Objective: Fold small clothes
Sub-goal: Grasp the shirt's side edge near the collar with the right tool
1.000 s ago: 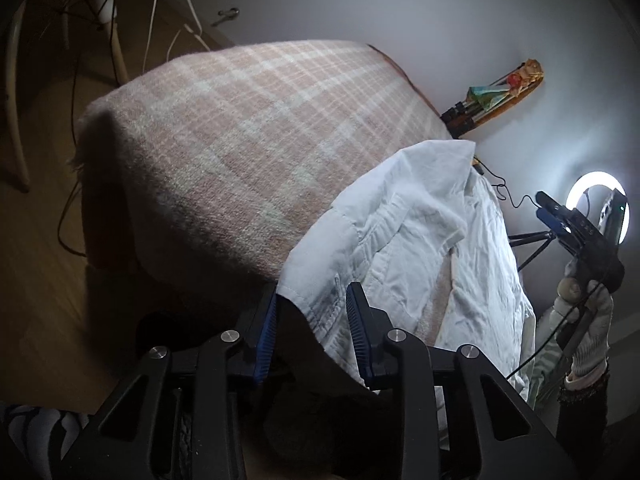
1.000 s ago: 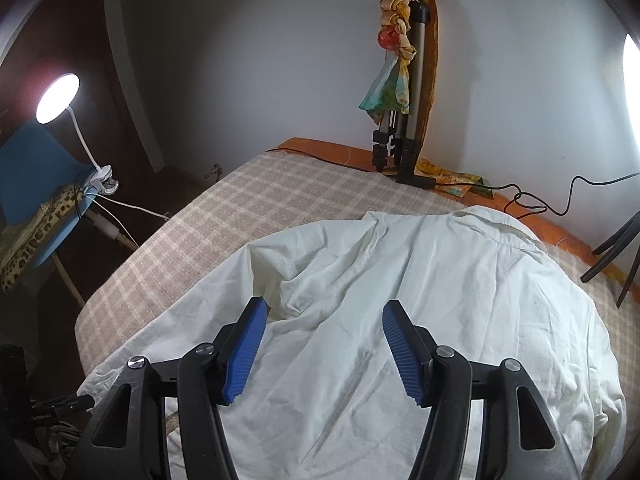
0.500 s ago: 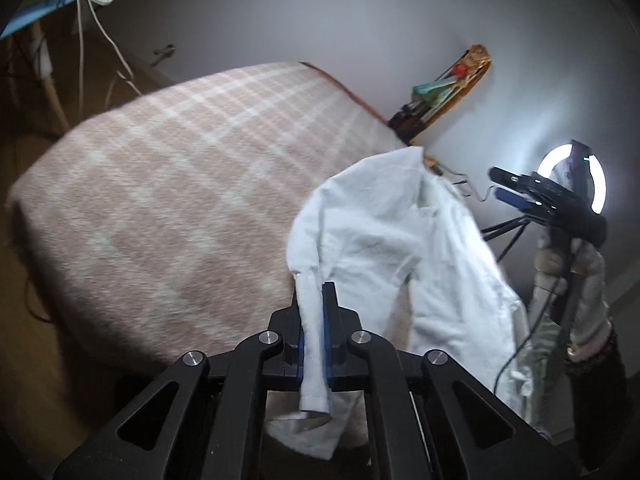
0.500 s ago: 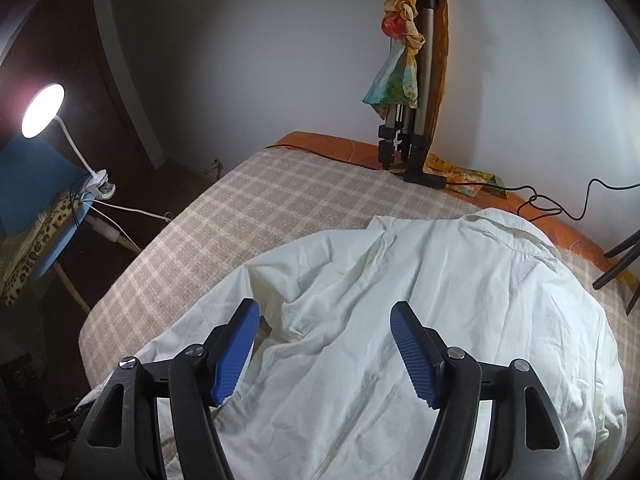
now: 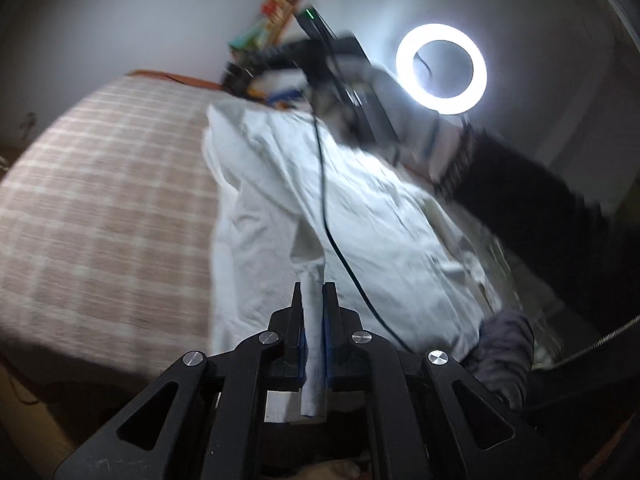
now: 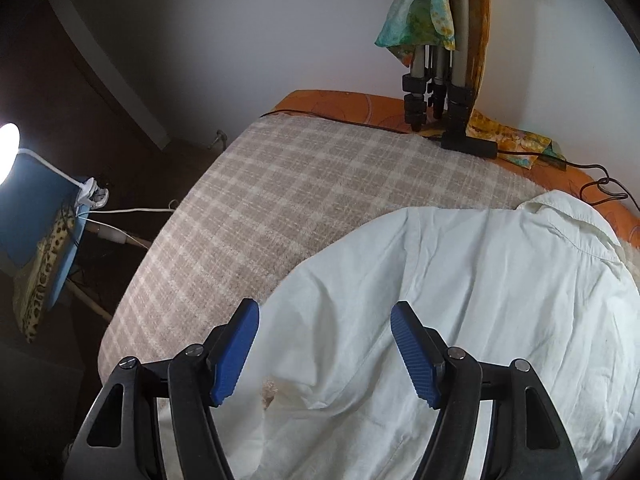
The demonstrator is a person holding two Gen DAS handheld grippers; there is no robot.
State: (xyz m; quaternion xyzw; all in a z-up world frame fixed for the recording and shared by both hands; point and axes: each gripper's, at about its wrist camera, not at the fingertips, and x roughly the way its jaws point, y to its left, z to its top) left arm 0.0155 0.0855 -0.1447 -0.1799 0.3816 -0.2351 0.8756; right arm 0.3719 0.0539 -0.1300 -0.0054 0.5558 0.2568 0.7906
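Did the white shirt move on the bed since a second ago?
Yes. In the right wrist view the white shirt has drawn in rightward, baring more plaid blanket on its left; the left gripper pinches its edge.

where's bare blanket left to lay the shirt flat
The wide free patch is the plaid blanket, bordered by the white shirt, the bed's left edge and the orange strip at the wall. It is crowded by the tripod and its cables. The left gripper pinches the shirt; the right gripper is open.
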